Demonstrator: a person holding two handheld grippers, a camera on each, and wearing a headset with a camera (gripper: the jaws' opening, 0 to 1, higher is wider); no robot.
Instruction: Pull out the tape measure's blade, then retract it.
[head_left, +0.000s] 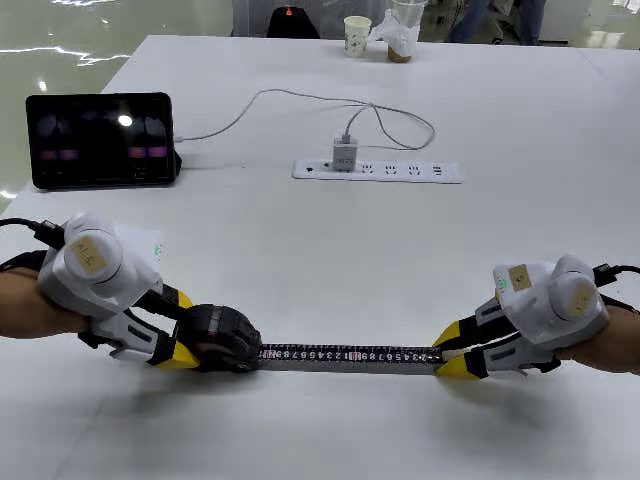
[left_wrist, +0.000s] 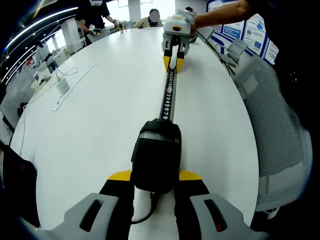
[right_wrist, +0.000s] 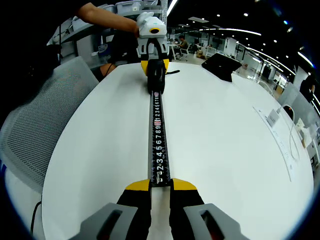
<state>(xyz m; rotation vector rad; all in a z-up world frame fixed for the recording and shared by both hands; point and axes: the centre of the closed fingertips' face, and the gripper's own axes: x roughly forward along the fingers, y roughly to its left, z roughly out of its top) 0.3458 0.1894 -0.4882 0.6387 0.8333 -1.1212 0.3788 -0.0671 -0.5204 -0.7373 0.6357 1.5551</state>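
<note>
A black tape measure case (head_left: 222, 339) rests on the white table, held between the yellow-tipped fingers of my left gripper (head_left: 186, 345), which is shut on it (left_wrist: 156, 152). Its dark numbered blade (head_left: 350, 356) runs out to the right, low over the table. My right gripper (head_left: 452, 352) is shut on the blade's end (right_wrist: 160, 180). In the left gripper view the blade (left_wrist: 168, 95) leads away to the right gripper (left_wrist: 174, 62). From the right gripper view the blade (right_wrist: 158, 135) stretches to the case (right_wrist: 156, 75) and the left gripper (right_wrist: 152, 62).
A dark tablet (head_left: 102, 139) stands at the back left. A white power strip (head_left: 378, 170) with a plugged charger and cable lies mid-table. Cups (head_left: 357, 36) stand at the far edge. A grey mesh chair (left_wrist: 272, 130) is beside the table.
</note>
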